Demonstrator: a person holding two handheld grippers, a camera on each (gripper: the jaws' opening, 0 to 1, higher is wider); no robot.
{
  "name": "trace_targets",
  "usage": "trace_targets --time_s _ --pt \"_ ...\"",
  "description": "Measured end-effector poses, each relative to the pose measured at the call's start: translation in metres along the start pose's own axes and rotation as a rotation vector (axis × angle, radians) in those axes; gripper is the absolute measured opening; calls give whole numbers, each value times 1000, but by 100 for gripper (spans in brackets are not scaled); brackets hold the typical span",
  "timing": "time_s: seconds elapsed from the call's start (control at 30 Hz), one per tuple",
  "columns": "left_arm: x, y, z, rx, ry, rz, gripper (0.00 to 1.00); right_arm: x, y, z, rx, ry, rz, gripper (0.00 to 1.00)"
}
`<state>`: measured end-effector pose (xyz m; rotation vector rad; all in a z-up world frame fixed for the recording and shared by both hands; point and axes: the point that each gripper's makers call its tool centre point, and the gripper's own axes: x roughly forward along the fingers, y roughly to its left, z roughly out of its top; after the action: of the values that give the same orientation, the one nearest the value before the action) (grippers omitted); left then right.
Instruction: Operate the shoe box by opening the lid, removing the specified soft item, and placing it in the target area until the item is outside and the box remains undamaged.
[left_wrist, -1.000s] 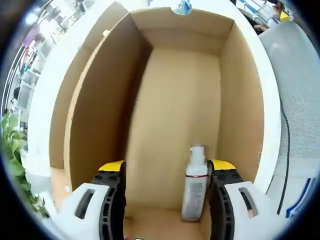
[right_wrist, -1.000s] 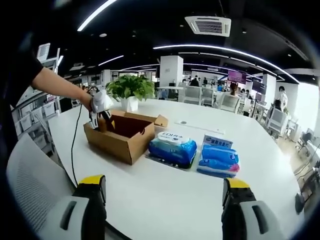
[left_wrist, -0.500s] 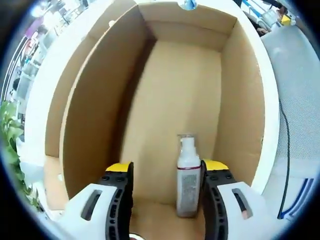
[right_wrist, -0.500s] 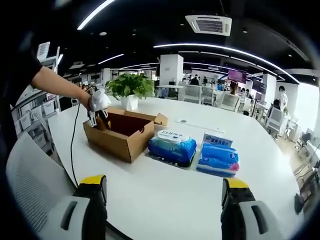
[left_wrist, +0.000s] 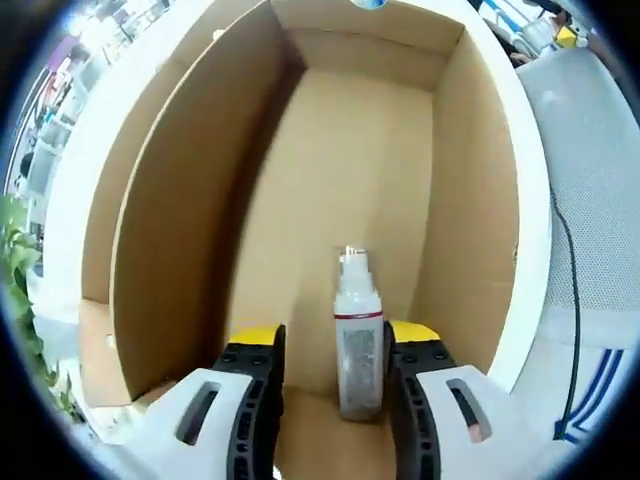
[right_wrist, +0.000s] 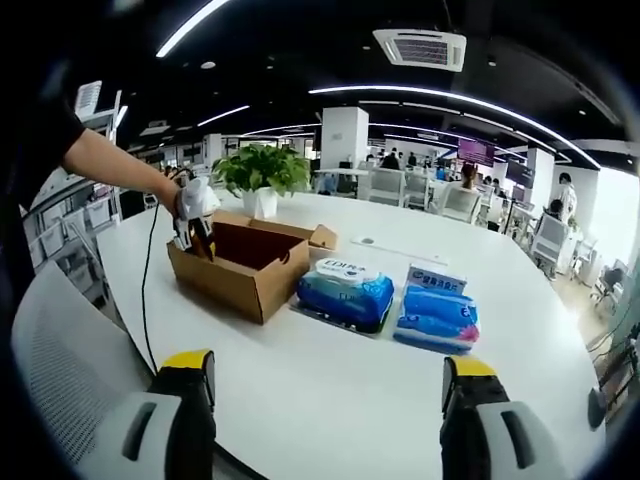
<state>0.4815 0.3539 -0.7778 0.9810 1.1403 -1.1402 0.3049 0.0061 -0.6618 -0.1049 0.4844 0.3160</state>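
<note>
Left claw (left_wrist: 333, 350) inside box (left_wrist: 180, 200), jaws narrowed about upright bottle (left_wrist: 358, 340), contact not confirmable. Right claw (right_wrist: 325, 400) released, above worktop (right_wrist: 330, 370). From right gripper view: box beside two wipe packs (right_wrist: 345, 293), plant (right_wrist: 262, 172) behind.

A potted plant (right_wrist: 262, 178) stands at the far edge of the white desk (right_wrist: 330, 380). A black cable (right_wrist: 146, 290) trails over its left edge.

Open cardboard shoe box (left_wrist: 180, 200), small white bottle (left_wrist: 359, 335) upright inside
</note>
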Motion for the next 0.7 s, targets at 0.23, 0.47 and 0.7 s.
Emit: trace_targets --time_s 0.23,0.47,0.7 --pt "6 0 -2 -7 8 6 27 0 0 0 -1 0 0 93" --pt "6 -4 -4 -18 7 6 22 0 -1 1 2 -6 -3 93" --pt "7 -4 -3 -20 -2 15 21 0 -2 2 4 -12 -6 93"
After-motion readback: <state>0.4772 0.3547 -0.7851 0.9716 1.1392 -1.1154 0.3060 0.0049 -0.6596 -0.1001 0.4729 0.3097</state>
